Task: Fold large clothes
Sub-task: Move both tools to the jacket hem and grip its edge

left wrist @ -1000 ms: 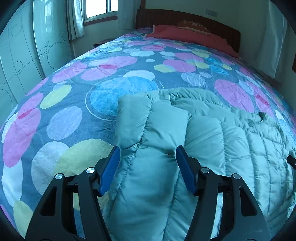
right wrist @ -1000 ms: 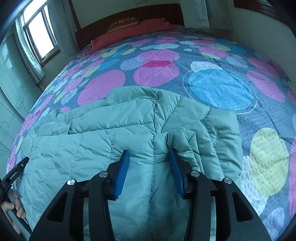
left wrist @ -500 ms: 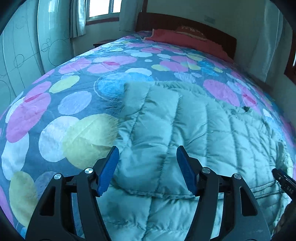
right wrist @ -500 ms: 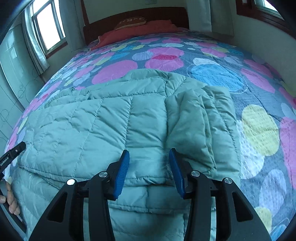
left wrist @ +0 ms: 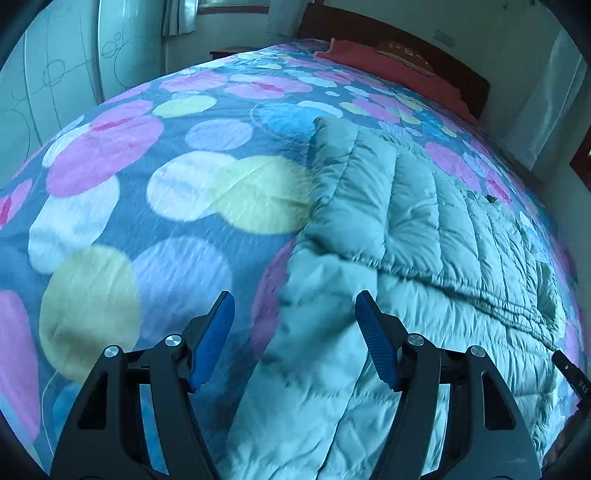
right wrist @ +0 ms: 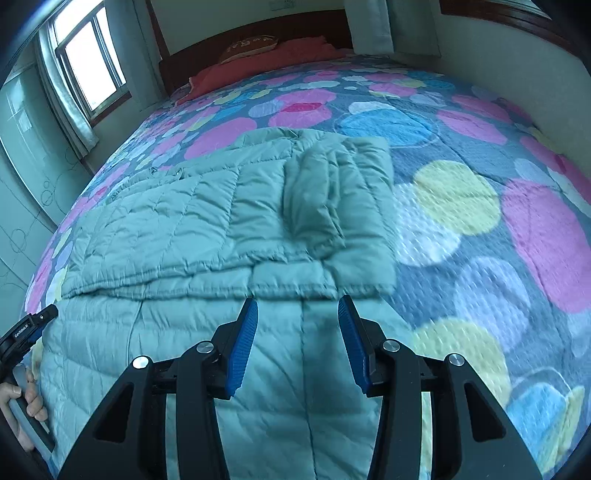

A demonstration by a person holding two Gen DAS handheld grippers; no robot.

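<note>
A mint-green quilted jacket (left wrist: pixel 424 221) lies spread on the bed (left wrist: pixel 110 155). Its far part is folded toward me, and the fold's hem runs across the near layer. My left gripper (left wrist: pixel 293 299) hovers over the jacket's left edge. Its jaws are opening, with loose fabric below them and nothing pinched. In the right wrist view the jacket (right wrist: pixel 184 221) has a sleeve (right wrist: pixel 317 192) folded in on top. My right gripper (right wrist: pixel 298 301) stands open just short of the hem, above the near layer. A hand (right wrist: pixel 22 402) holds the left gripper (right wrist: pixel 29 325) at the far left.
The bedspread (right wrist: pixel 480 258) carries big coloured circles and lies bare on either side of the jacket. A red pillow (left wrist: pixel 388 62) and a dark headboard (right wrist: pixel 295 26) are at the far end. A window (right wrist: pixel 88 66) and a wardrobe (left wrist: pixel 55 74) stand to the left.
Both grippers have drawn back toward the near side of the bed. The folded hem, earlier under or behind the fingers, now lies ahead of them. The left jaws stand slightly wider.
</note>
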